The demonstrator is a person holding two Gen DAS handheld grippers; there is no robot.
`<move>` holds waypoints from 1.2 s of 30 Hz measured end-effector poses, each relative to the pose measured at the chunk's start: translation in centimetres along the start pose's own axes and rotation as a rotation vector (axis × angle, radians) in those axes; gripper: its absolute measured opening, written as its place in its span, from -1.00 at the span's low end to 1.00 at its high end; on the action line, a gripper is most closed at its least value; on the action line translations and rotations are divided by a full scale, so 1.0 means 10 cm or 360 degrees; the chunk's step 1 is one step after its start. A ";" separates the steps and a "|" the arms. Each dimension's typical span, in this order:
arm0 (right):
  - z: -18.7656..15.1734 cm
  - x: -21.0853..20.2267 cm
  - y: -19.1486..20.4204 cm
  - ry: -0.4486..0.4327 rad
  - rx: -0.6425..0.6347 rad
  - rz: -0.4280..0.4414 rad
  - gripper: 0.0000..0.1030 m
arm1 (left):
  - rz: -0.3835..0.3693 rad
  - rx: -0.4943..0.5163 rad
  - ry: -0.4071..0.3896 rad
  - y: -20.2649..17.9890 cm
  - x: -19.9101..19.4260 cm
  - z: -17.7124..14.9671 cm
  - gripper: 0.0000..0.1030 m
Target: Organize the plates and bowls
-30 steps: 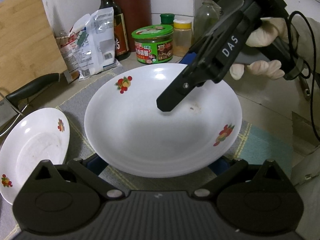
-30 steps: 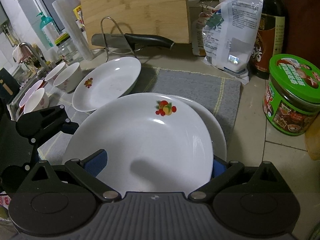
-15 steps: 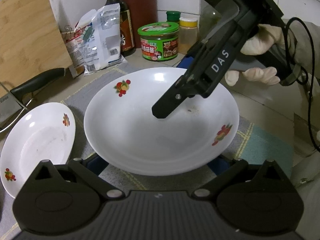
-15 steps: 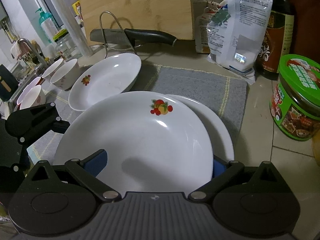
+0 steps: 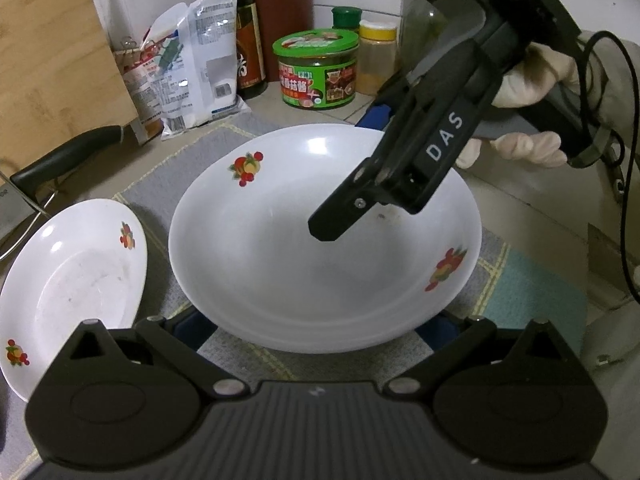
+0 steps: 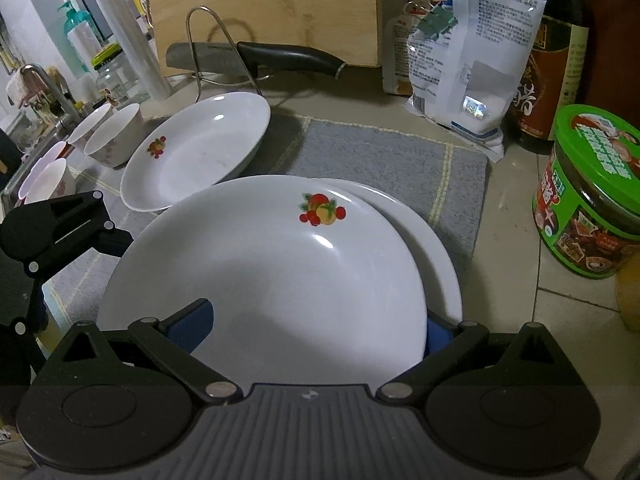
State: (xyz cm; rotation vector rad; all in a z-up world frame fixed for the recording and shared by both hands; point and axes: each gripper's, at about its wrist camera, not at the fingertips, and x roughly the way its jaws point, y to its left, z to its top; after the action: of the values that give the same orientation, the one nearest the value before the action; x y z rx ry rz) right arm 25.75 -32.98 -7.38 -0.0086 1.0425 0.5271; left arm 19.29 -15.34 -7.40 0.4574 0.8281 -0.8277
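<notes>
A large white deep plate [image 5: 304, 264] with fruit prints is held over a second plate [image 6: 436, 256] on the grey mat. My right gripper [image 5: 360, 176] is shut on its far rim, one finger [image 5: 340, 220] inside the dish. In the right wrist view the plate [image 6: 272, 280] fills the space between my fingers. My left gripper [image 5: 316, 332] is open, its blue pads either side of the plate's near rim. A smaller white plate [image 5: 72, 280] lies to the left, also in the right wrist view [image 6: 196, 152].
Several small white bowls [image 6: 108, 136] stand by the sink at left. A knife [image 6: 264, 56] rests on a wire rack before a wooden cutting board [image 6: 264, 4]. A green-lidded jar [image 5: 316, 68], sauce bottle [image 5: 244, 40] and white bags [image 5: 188, 72] line the back.
Both grippers and the large plate shifted slightly; the plate sits more squarely over the lower plate. The grips look unchanged.
</notes>
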 end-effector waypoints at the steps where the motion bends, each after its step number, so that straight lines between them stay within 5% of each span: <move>1: 0.00 0.00 0.00 0.0002 0.0001 0.0000 1.00 | 0.0002 0.0001 0.0008 0.00 0.00 0.00 0.97; 36: 0.00 -0.13 -0.12 -0.0001 0.0119 0.0048 1.00 | -0.0035 0.0001 0.0276 0.05 0.13 0.16 0.98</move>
State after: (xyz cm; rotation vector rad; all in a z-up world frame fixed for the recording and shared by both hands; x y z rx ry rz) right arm 25.74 -34.53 -6.58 0.0734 1.0627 0.5151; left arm 20.93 -16.69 -7.49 0.5268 0.9944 -0.8165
